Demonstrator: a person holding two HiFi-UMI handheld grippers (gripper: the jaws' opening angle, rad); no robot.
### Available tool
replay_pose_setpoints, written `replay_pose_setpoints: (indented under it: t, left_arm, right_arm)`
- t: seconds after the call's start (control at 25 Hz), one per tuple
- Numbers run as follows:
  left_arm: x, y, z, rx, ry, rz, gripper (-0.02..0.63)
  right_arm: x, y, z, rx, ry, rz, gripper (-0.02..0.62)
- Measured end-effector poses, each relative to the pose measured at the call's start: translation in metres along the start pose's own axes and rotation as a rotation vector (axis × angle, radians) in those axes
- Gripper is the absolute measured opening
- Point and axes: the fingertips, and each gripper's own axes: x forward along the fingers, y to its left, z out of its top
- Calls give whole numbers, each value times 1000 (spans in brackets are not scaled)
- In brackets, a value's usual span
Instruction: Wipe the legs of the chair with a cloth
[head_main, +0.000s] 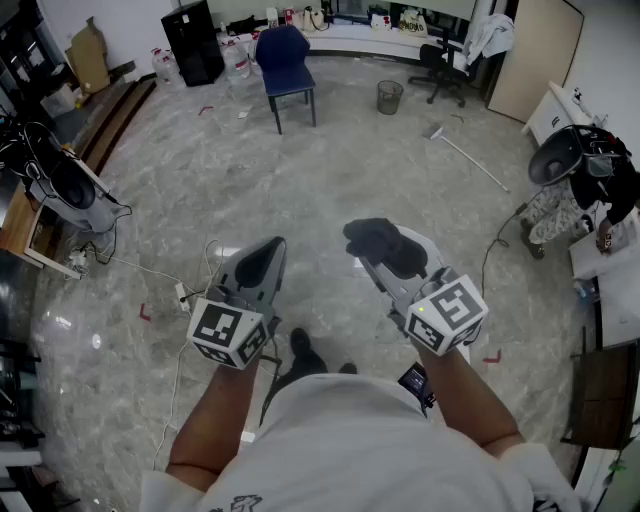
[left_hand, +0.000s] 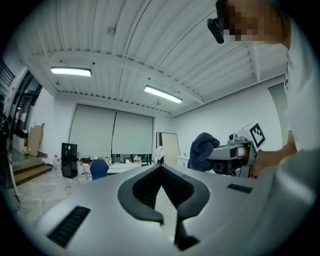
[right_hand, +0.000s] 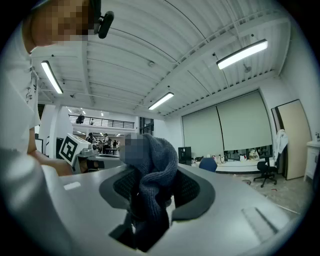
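**Head view.** We stand on a grey stone floor (head_main: 330, 170) and hold both grippers out in front of us. The right gripper (head_main: 385, 248) has a dark cloth (head_main: 372, 236) clamped in it. The left gripper (head_main: 262, 262) carries nothing. The blue chair (head_main: 286, 60) stands well apart from us, at the far end of the room. We judge that wiping has not begun: the cloth is in hand, and the approach and every leg remain. The chair's legs are too small to inspect.

**Left gripper view.** The fingers (left_hand: 141, 186) meet at their tips with nothing between them. The chair (left_hand: 98, 169) is a small blue shape with its legs lost behind the gripper body.

**Right gripper view.** The cloth (right_hand: 155, 167) bunches between the closed fingers and hides their tips. Its upper left is blurred out. Only the chair's back (right_hand: 208, 164) shows.
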Motion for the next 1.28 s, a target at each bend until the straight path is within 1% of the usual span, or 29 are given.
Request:
replay_pose_setpoints:
  t: [0.2, 0.52, 0.72, 0.88, 1.0, 1.12, 1.28]
  left_arm:
    - [9, 9, -4, -3, 2, 2, 6]
    - [39, 51, -13, -28, 22, -9, 6]
    - [62, 96, -15, -40, 17, -19, 6]
    - [81, 133, -17, -63, 24, -54, 6]
    - [100, 162, -4, -64, 25, -92, 6]
    - [123, 186, 7, -49, 24, -128, 6]
    - [163, 213, 6, -54, 39, -144, 6]
  right_arm:
    - [9, -8, -4, 2, -2, -6, 163]
    - [54, -35, -8, 27, 0, -37, 167]
    - [102, -53, -9, 21, 5, -49, 167]
    - [149, -65, -9, 39, 19, -69, 169]
    - [183, -76, 1, 39, 25, -86, 169]
    - [208, -95, 9, 41, 7, -113, 169]
    - [239, -135, 1, 110, 16, -112, 169]
